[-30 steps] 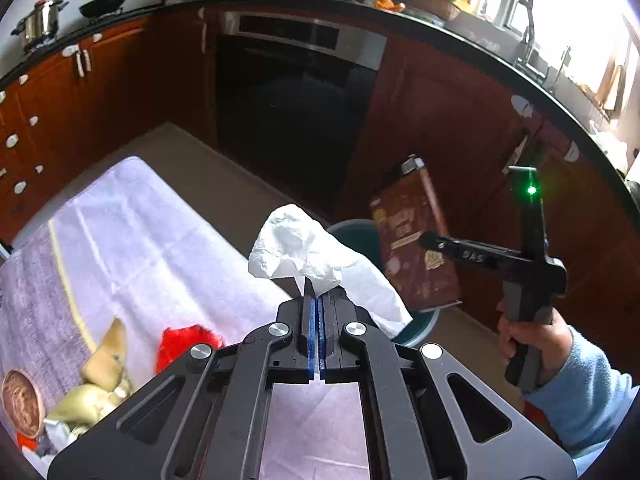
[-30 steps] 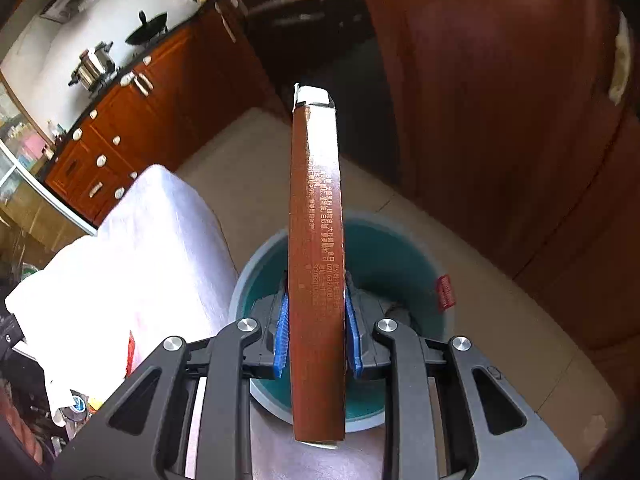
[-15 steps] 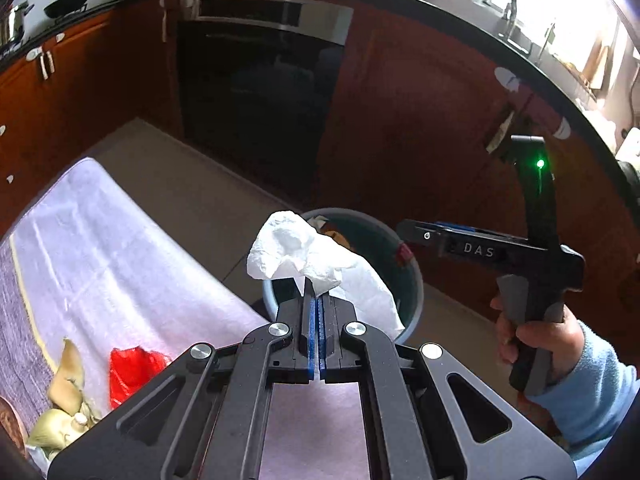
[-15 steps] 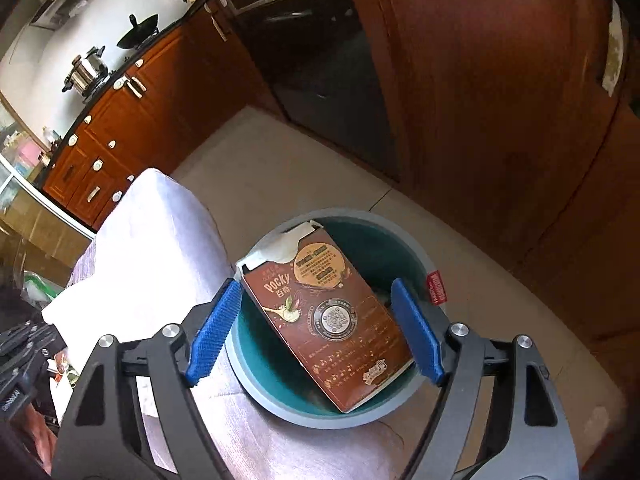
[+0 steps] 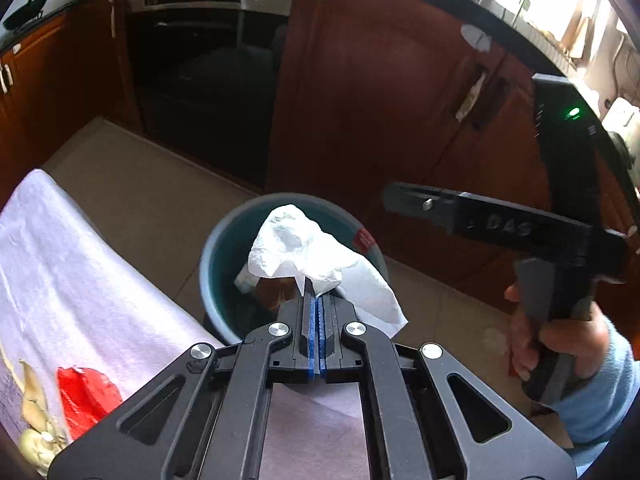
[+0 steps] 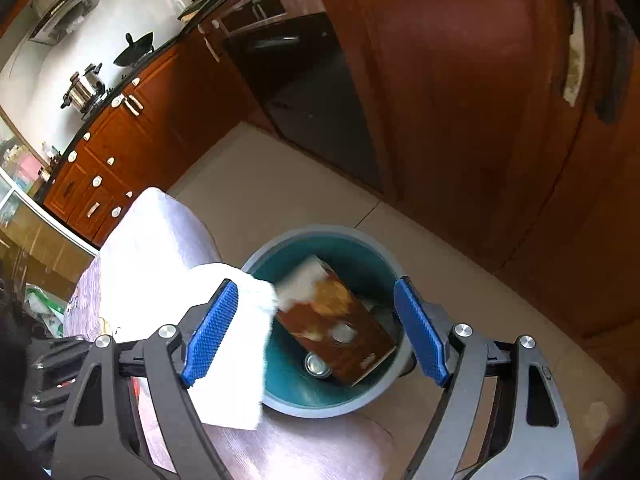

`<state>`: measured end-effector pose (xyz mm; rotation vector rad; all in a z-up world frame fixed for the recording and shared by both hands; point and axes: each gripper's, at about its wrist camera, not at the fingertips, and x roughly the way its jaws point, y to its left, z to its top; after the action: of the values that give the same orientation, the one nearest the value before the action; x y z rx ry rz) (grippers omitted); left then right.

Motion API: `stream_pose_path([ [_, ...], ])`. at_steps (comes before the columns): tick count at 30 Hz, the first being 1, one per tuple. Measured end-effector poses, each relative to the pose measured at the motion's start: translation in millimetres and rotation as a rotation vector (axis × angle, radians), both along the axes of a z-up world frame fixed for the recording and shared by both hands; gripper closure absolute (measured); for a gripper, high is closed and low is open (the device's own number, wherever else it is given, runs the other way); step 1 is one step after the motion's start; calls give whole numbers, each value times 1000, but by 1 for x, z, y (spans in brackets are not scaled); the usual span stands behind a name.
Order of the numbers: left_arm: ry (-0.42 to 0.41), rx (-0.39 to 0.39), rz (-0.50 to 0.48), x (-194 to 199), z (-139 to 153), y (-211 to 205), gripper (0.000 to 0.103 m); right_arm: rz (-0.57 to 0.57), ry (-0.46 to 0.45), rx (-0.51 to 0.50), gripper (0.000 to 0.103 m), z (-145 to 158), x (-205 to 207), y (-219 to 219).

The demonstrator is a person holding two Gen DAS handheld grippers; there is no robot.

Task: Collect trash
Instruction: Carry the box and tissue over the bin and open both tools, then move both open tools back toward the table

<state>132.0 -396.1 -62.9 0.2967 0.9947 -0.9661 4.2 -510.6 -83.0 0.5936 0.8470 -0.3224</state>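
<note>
My left gripper [image 5: 317, 308] is shut on a crumpled white tissue [image 5: 308, 252] and holds it over the near rim of a teal bin [image 5: 224, 240] on the floor. My right gripper [image 6: 316, 320] is open and empty above the same bin [image 6: 360, 248]. A brown snack box [image 6: 340, 320] lies tilted inside the bin beside a small can [image 6: 318, 364]. The tissue [image 6: 236, 344] shows at the left of the right wrist view. The right gripper [image 5: 404, 202] shows at the right of the left wrist view, beyond the bin.
A table with a pale cloth [image 5: 72, 280] ends beside the bin. On it lie a red wrapper [image 5: 86, 396] and yellowish peels [image 5: 36, 412]. Wooden cabinets [image 5: 380, 100] and a dark oven [image 5: 208, 80] stand behind the bin.
My right gripper opened and the brown box dropped into the bin. My left gripper moved the tissue forward over the bin's rim.
</note>
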Motion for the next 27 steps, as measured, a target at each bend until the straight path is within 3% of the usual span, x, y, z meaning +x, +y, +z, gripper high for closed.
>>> stream_pose_path([
  [8, 8, 65, -5, 2, -22, -24, 97, -6, 5, -8, 26, 4, -7, -4],
  [9, 28, 81, -5, 6, -26, -29, 85, -5, 6, -9, 26, 6, -7, -3],
  [10, 33, 91, 0, 8, -28, -31, 64, -5, 7, -8, 26, 6, -7, -3],
  [12, -4, 95, 32, 8, -26, -28, 40, -3, 7, -7, 26, 8, -8, -2],
  [13, -22, 85, 41, 7, -23, -26, 36, -1, 8, -10, 26, 9, -8, -2],
  [21, -71, 92, 110, 10, -20, -20, 15, 10, 20, -5, 22, 9, 1, 2],
  [27, -41, 80, 119, 14, -21, -17, 15, 14, 36, -3, 21, 8, 0, 5],
])
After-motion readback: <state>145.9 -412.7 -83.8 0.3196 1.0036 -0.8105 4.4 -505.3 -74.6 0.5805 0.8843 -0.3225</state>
